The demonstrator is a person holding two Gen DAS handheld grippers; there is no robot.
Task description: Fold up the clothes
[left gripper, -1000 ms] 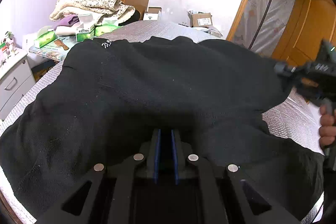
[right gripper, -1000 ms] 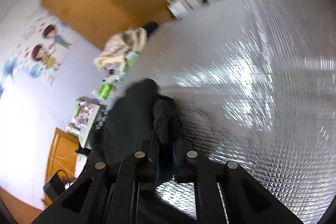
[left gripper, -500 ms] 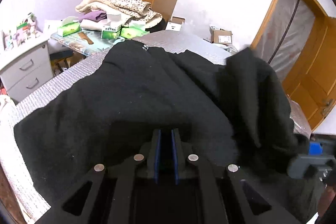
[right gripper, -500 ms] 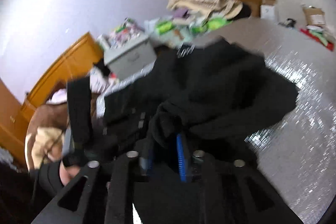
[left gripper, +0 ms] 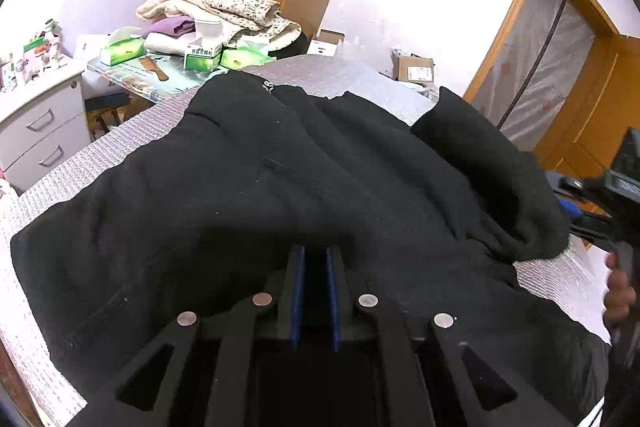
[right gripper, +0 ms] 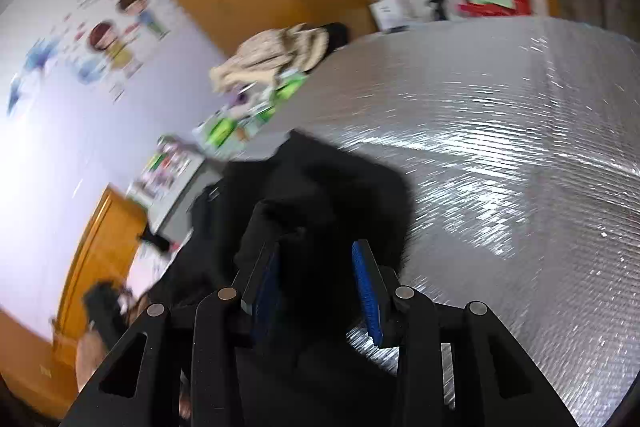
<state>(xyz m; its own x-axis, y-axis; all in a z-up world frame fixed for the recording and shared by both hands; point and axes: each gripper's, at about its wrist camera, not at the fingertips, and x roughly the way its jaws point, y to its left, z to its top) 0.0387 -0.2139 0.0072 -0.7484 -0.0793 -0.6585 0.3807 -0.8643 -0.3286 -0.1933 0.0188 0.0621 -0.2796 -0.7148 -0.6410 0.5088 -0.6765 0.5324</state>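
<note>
L tongs (left gripper: 315,267): pads nearly together, clamped on the near hem of the black top (left gripper: 248,187); cloth runs between the blue pads and away from them.

R tongs (right gripper: 316,283): jaws have just been opening, now well apart. A black fold sits between them, resting against the L-side pad (right gripper: 267,287); the other pad (right gripper: 366,291) stands clear of it. So released, not gripped. R view is blurred, so finer contact can't be told.

Top lies ahead of both tongs on the silver mat (left gripper: 360,75). From L tongs its long axis seems to run left–right, neck label at the far edge, pointing away. One sleeve (left gripper: 492,167) is flipped over the body, to the right of L tongs and just by the R tongs.

Key relation, as I judge it: sleeve end is nearest R hand (left gripper: 620,291), so R would regrip or smooth there while L pins the hem. Tissue boxes, blankets beyond far edge, well apart.
</note>
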